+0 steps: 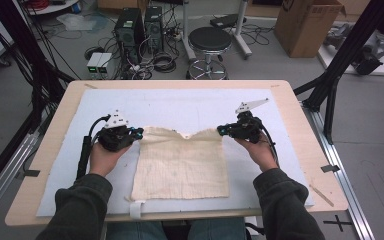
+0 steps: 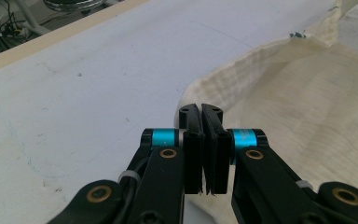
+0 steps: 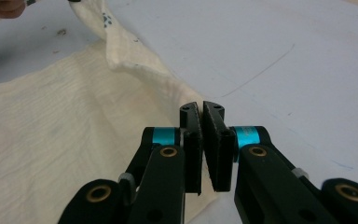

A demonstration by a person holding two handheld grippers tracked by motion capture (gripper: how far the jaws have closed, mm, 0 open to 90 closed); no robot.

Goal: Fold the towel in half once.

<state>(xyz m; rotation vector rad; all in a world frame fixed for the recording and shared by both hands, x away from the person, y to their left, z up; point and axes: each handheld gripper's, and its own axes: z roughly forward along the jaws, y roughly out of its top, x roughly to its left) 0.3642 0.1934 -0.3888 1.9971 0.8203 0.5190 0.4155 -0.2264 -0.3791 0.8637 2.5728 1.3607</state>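
High view: a cream cloth [image 1: 181, 164] lies on the white mat [image 1: 180, 105], long axis toward the person. Left gripper [image 1: 139, 133] and right gripper [image 1: 220, 130] meet its far corners; the jaws are too small to read.

Left gripper view: the jaws pinch the cloth's edge.

Right gripper view: the jaws clamp the cloth's corner.

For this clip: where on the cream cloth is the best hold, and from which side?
Take the cream cloth at its two far corners, each from its own outer side. Those corners sit raised off the blue mat, where the left tongs and right tongs are shut on them.
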